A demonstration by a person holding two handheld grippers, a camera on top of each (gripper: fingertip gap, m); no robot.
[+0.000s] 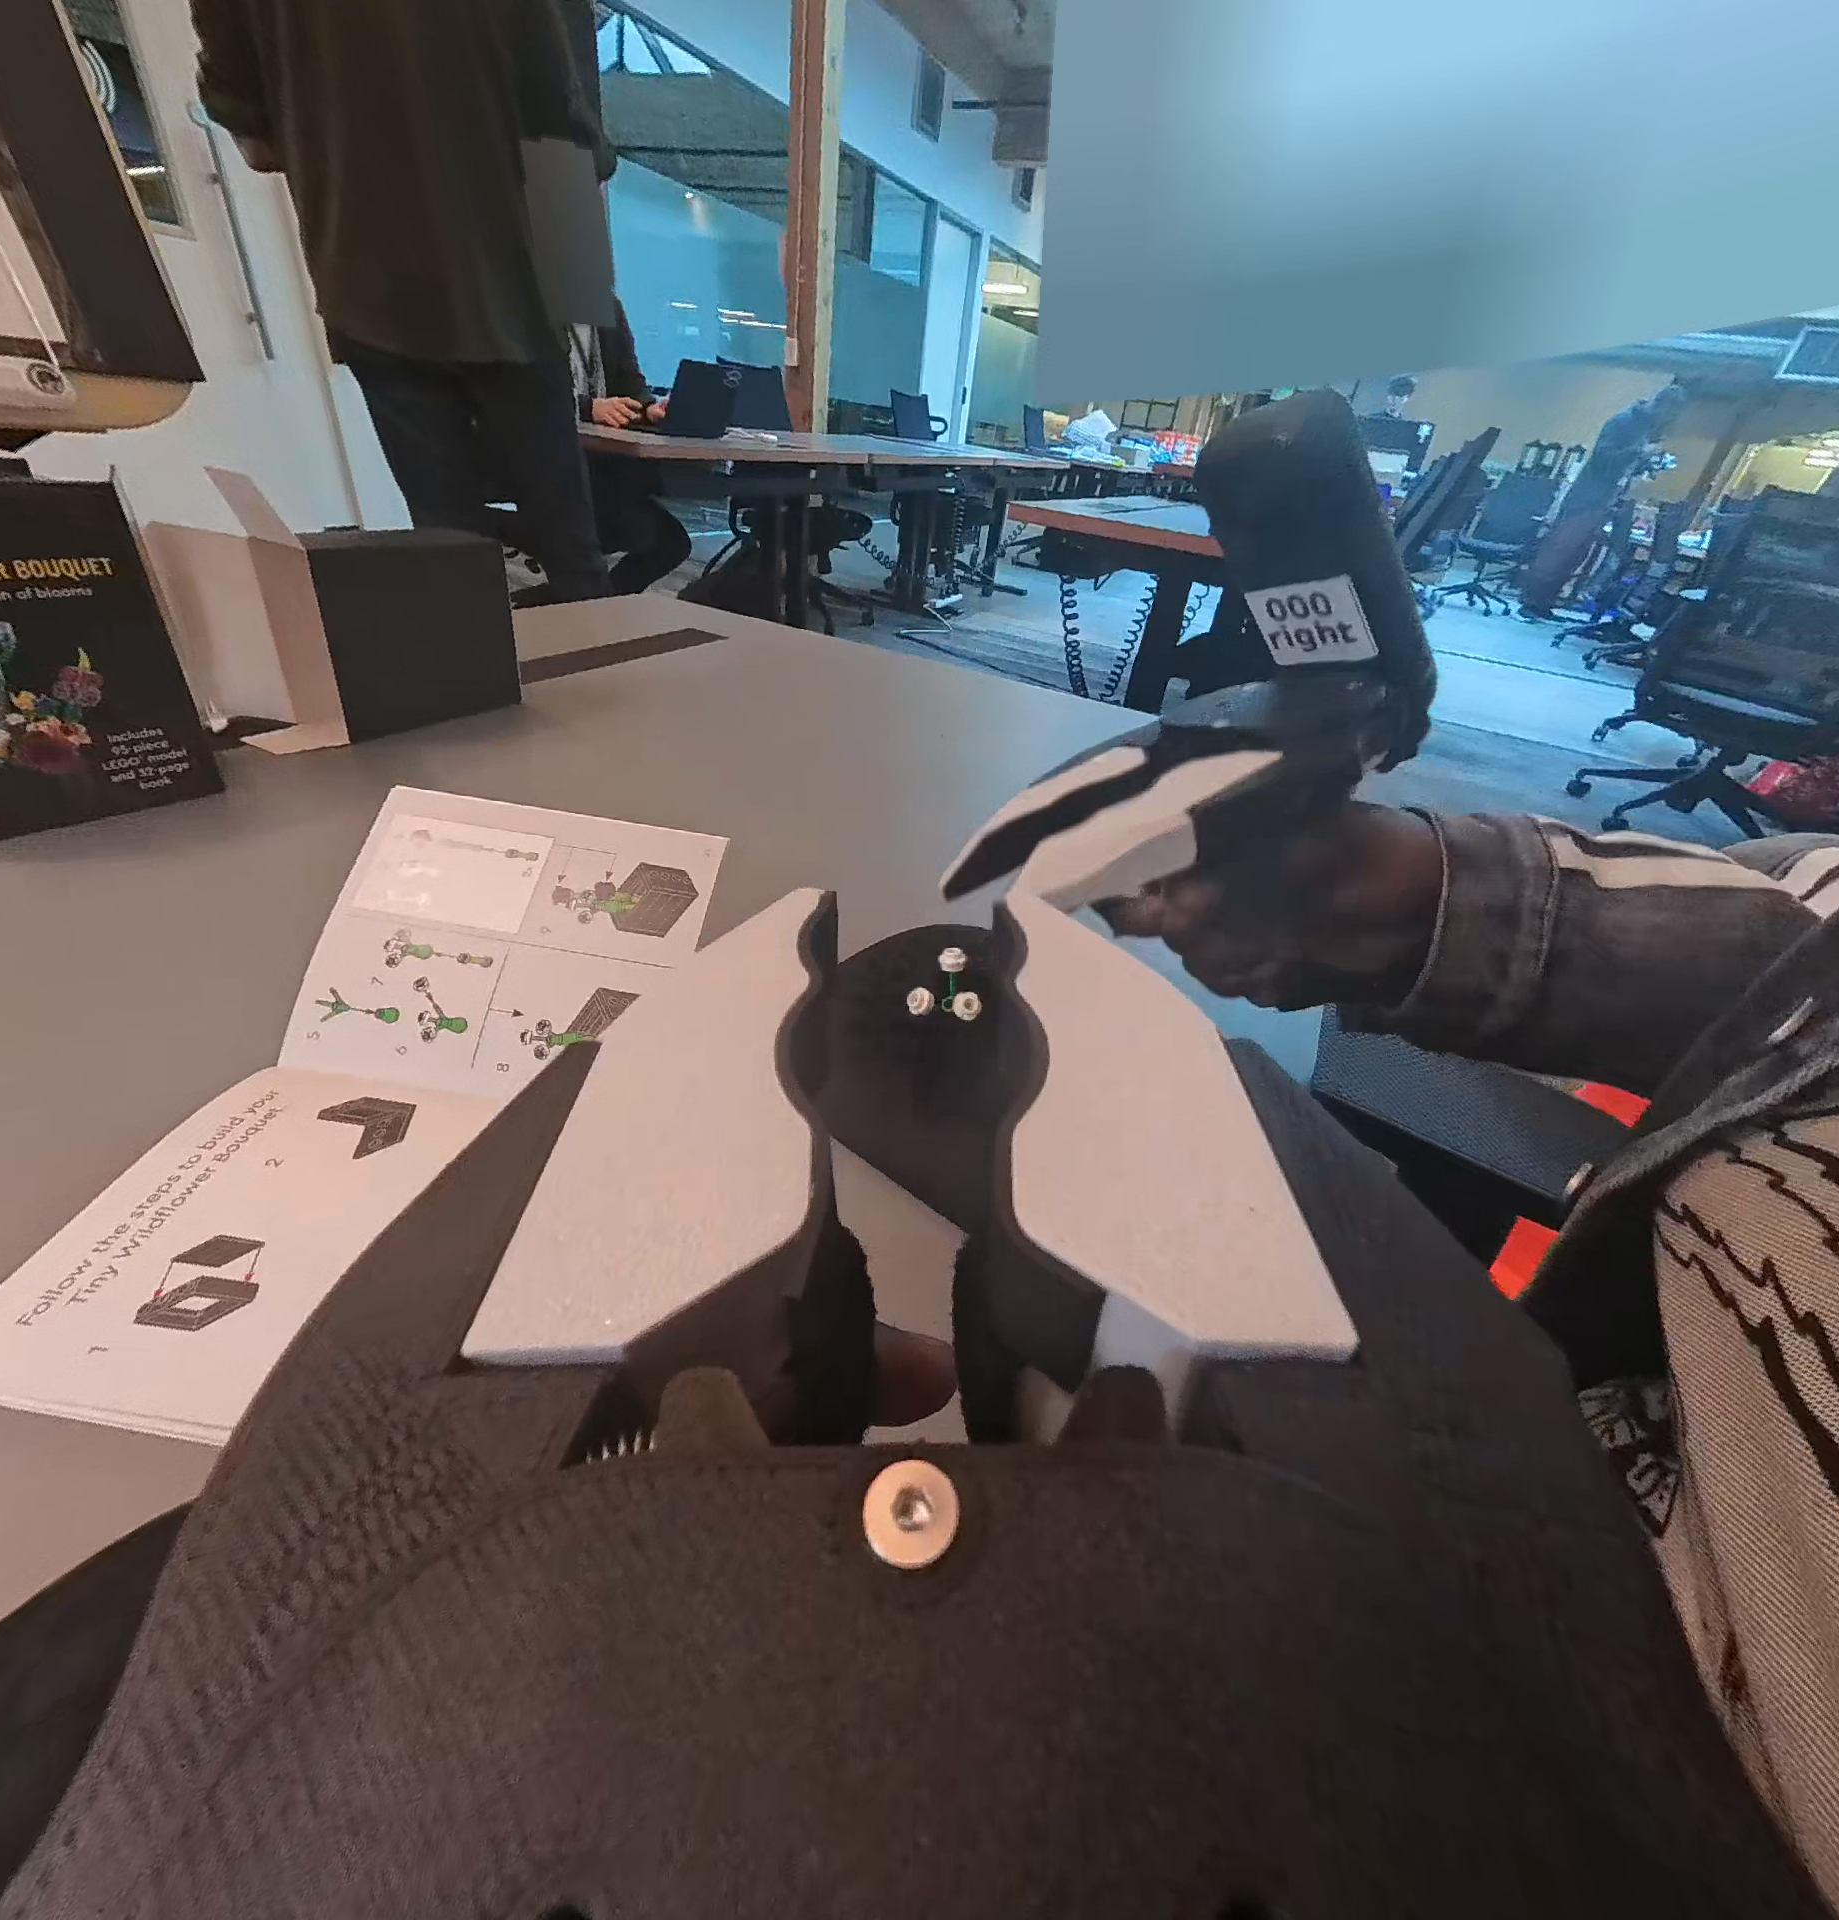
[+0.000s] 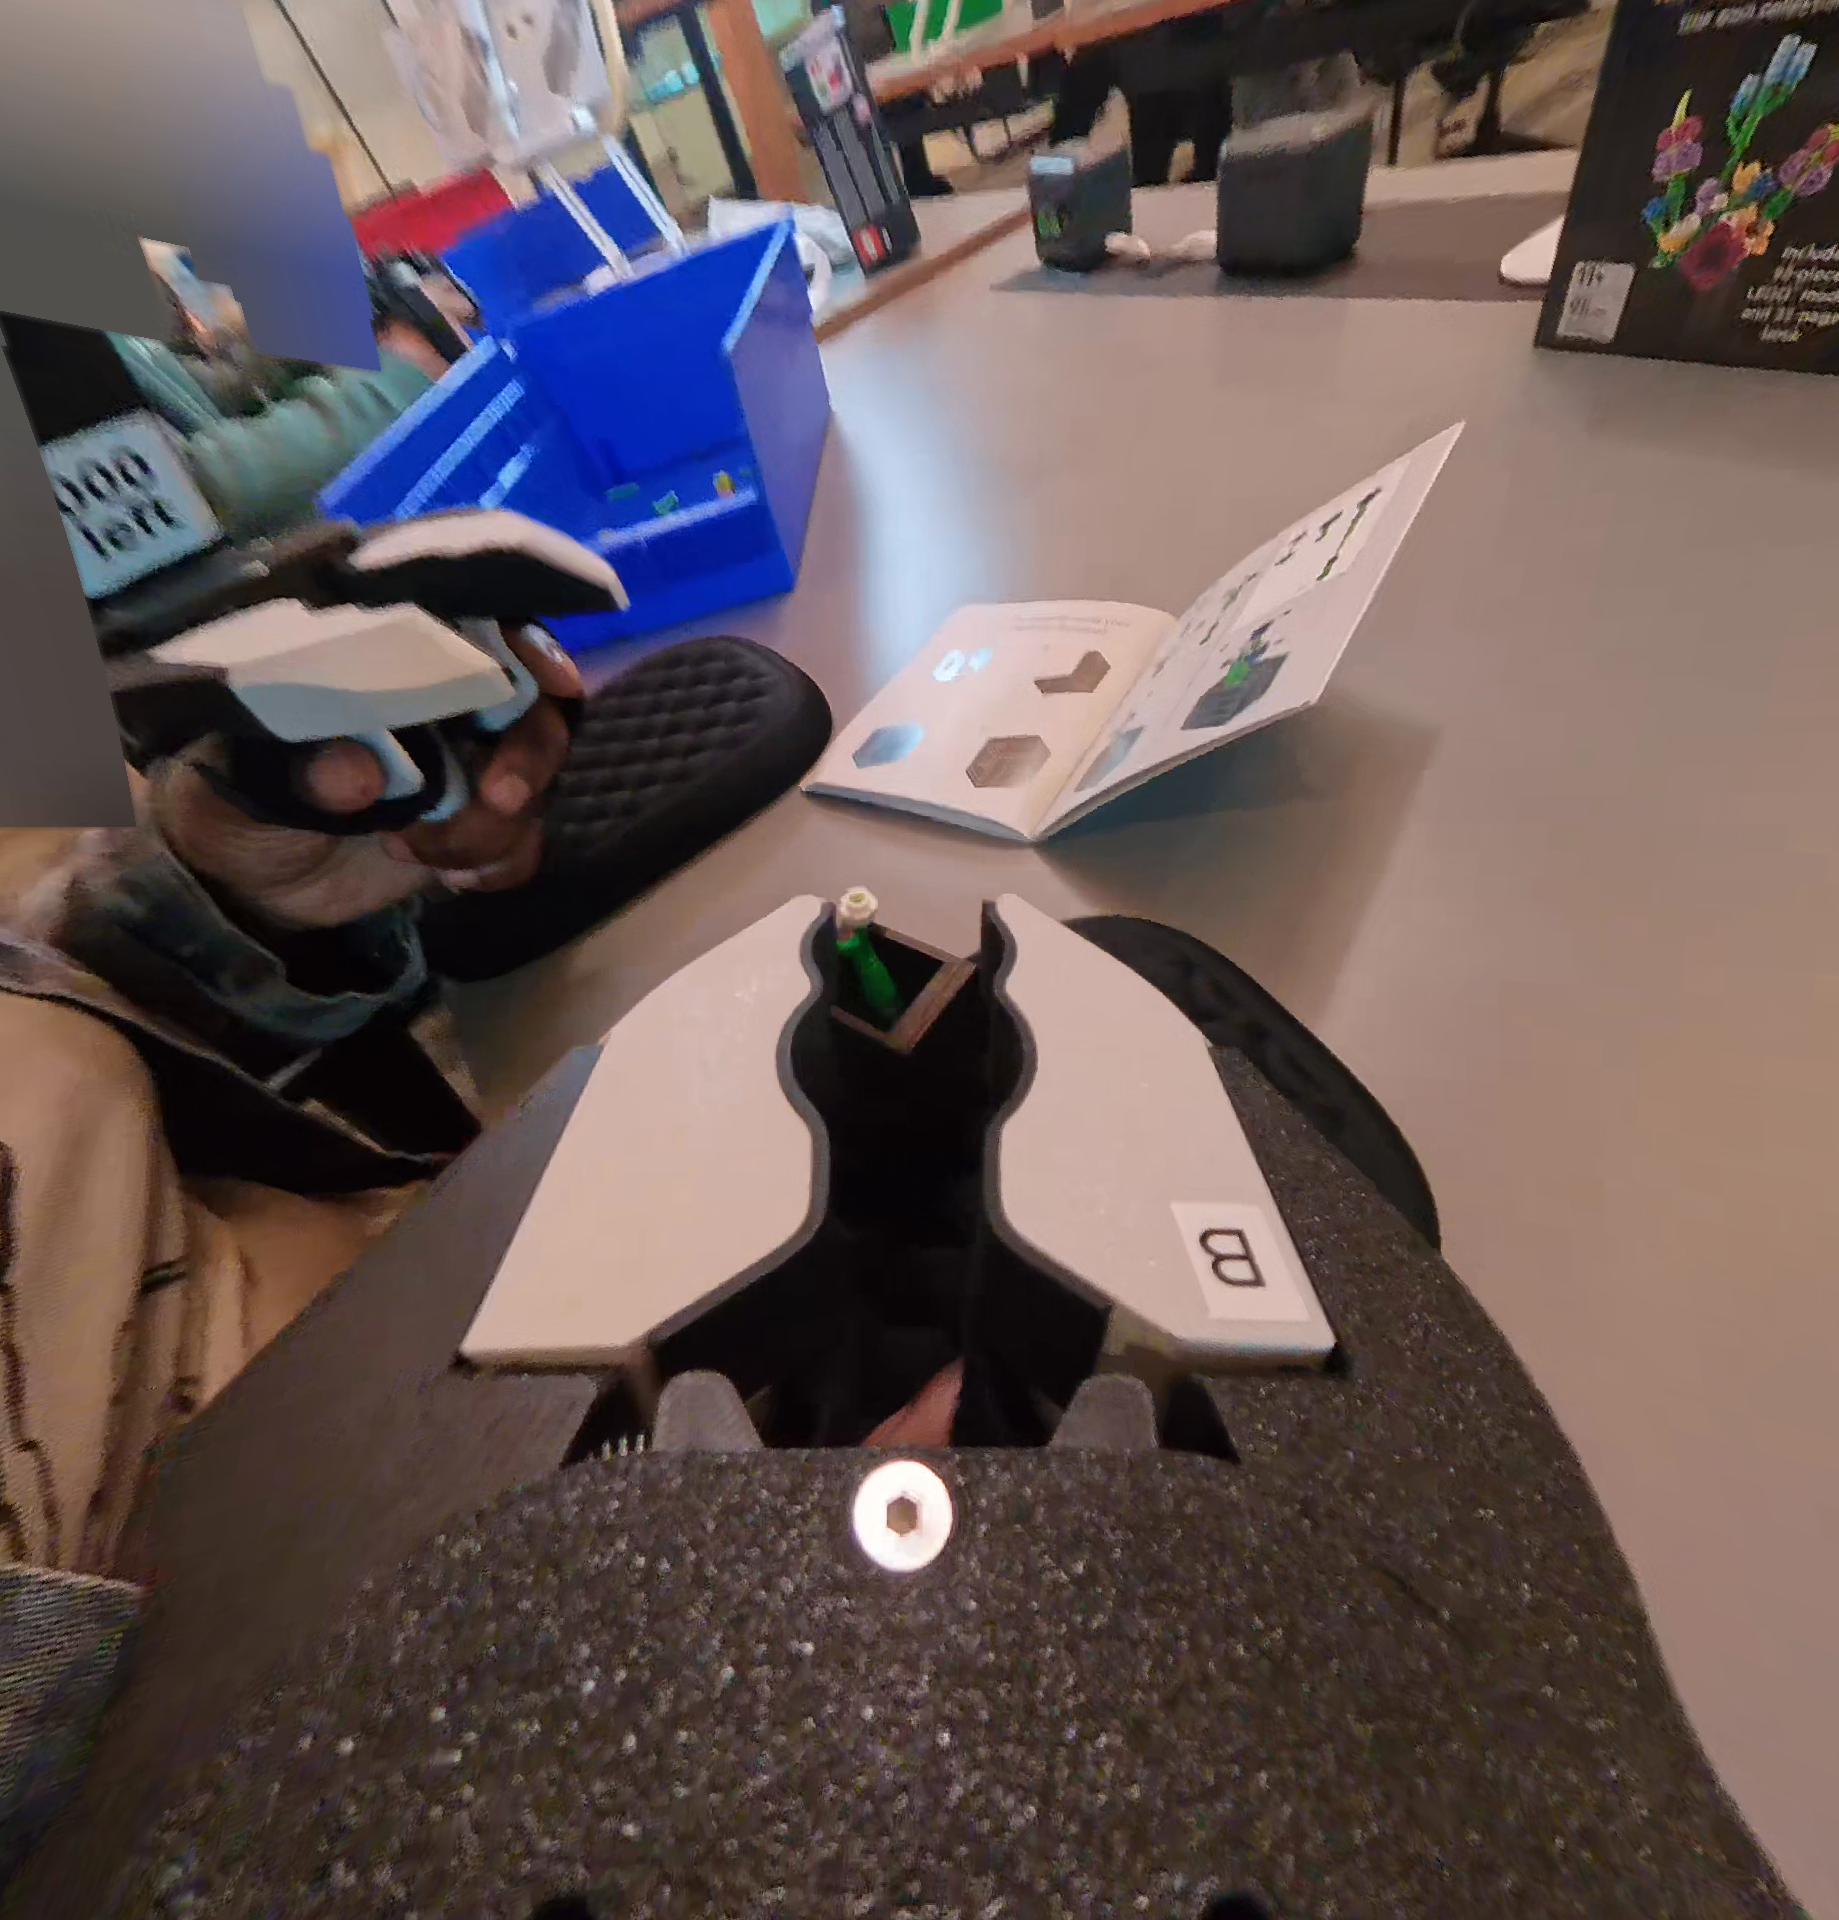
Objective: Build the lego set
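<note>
Grippers first: your left gripper is held up over the near edge of the grey table, fingertips drawn in but not meeting. Between them sits a small green stem with three white round pieces against a black surface behind; whether the pads actually press on it you cannot tell from this angle. Your right gripper has its fingers closed around a small dark open box, gripped at its sides. A green stem with a white top stands tilted inside that box, poking out past the rim.

In the left wrist view your right gripper shows to the right, lifted above the table edge, your hand wrapped around its handle. In the right wrist view your left gripper appears at the left, also raised.

An instruction booklet lies open on the table, one page lifted, ahead of both grippers. A blue bin sits behind your left gripper, a few small coloured pieces inside it. The black set box stands upright at the far side of the table, and a black cardboard box with an open flap sits near it. A black padded armrest lies just beside the table edge.
</note>
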